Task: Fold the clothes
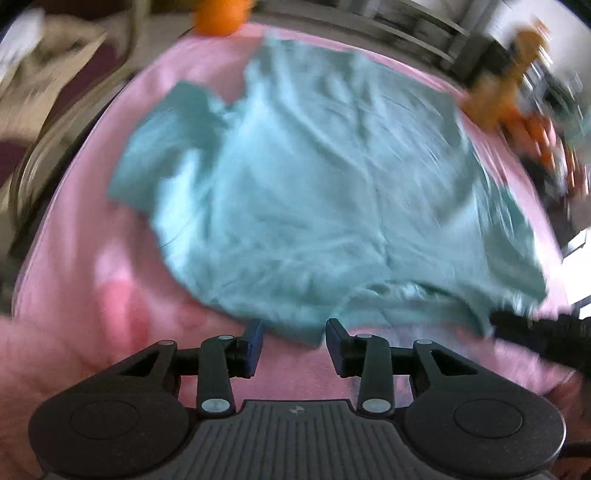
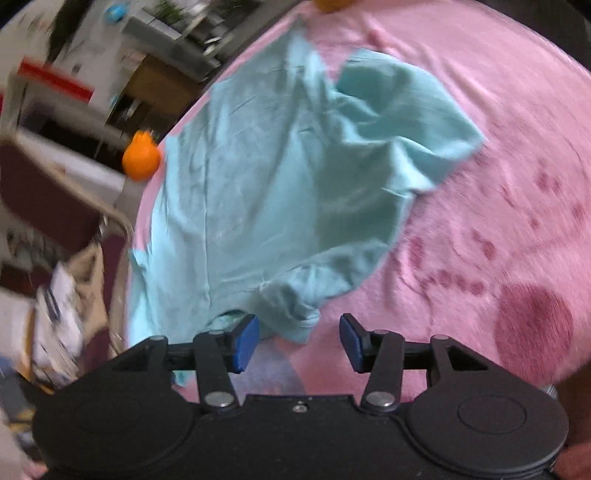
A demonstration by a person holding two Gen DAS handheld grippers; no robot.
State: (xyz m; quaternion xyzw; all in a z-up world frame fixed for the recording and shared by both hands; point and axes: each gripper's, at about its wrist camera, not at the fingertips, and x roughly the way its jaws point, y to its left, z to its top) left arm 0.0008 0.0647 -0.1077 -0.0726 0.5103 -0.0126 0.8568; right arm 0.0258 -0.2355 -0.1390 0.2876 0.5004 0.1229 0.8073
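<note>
Seen first from the left wrist view, one teal T-shirt [image 1: 314, 192] lies spread over a pink blanket [image 1: 92, 258], filling the middle of the frame with a short sleeve reaching toward the centre left. The left gripper [image 1: 294, 341] sits at the bottom centre with its two blue-padded fingers [image 1: 255, 345] spread apart — the shirt's near edge dips into the gap between them, but the pads do not press on it. A dark shape at the lower right edge, just beside the shirt's corner, is too blurred to name. One orange object [image 1: 219, 18] rests at the blanket's top edge, and a blurred orange-brown soft toy [image 1: 506, 92] sits in the upper right; only this view shows that toy.

Next, the right wrist view shows the same single shirt [image 2: 258, 192] running from the top centre down to the bottom centre, with one sleeve folded out toward the upper right. The right gripper [image 2: 299, 341] is at the bottom centre, fingers spread wide; a bunched fold of the shirt hangs just above the gap, nearer the left pad [image 2: 245, 343], and is not pinched. Only this view shows the dark red printed pattern [image 2: 532, 325] on the blanket [image 2: 480, 74] at the right — a round patch and smaller marks. Two orange objects appear here: one at the blanket's left edge [image 2: 140, 158] and one cut off at the top [image 2: 330, 4].
</note>
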